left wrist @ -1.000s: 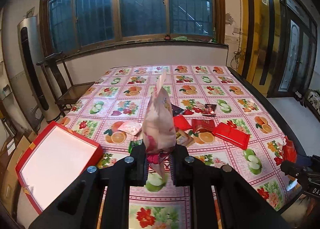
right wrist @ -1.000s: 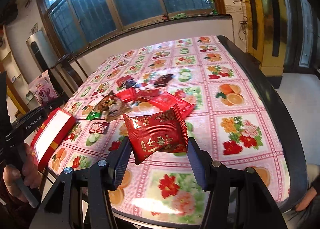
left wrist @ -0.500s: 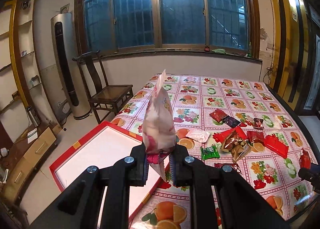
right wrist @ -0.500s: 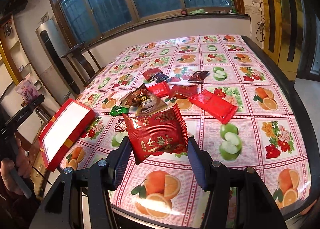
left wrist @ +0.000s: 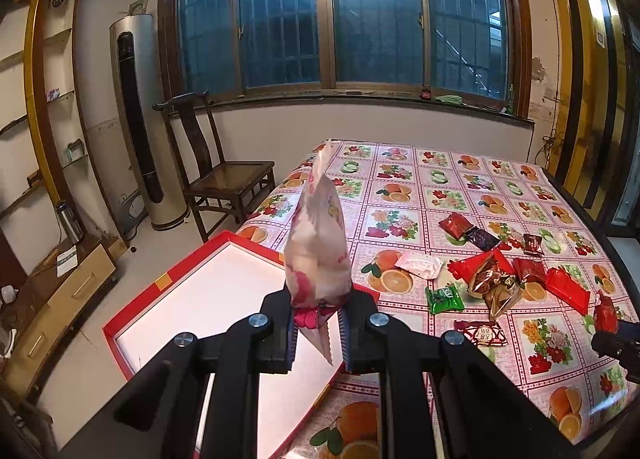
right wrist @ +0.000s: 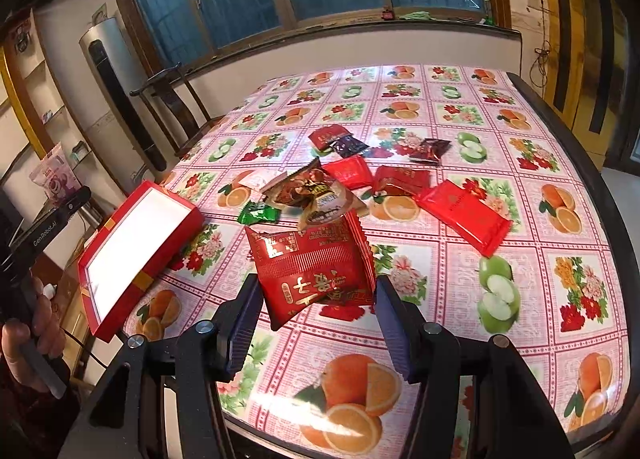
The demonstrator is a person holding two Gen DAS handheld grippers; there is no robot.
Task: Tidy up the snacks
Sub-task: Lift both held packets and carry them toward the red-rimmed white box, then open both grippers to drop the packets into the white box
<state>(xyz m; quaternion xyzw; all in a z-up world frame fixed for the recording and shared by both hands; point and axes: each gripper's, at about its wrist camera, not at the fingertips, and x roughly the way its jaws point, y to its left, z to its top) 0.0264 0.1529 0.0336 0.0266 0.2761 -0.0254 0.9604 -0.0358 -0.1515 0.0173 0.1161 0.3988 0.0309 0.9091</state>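
My left gripper is shut on a pink and white snack bag, held upright above the red box with a white inside at the table's left corner. My right gripper is shut on a red snack packet, held above the front of the table. The pink bag and the red box also show at the left of the right wrist view. Several loose snack packets lie in a heap mid-table.
The table wears a fruit-print cloth with a dark rim. A wooden chair and a tall standing air conditioner are left of the table. A low cabinet stands on the floor at far left.
The left gripper with the pink bag has swung left, from over the snack heap to above the red box. The right gripper has turned left with its red packet still held.
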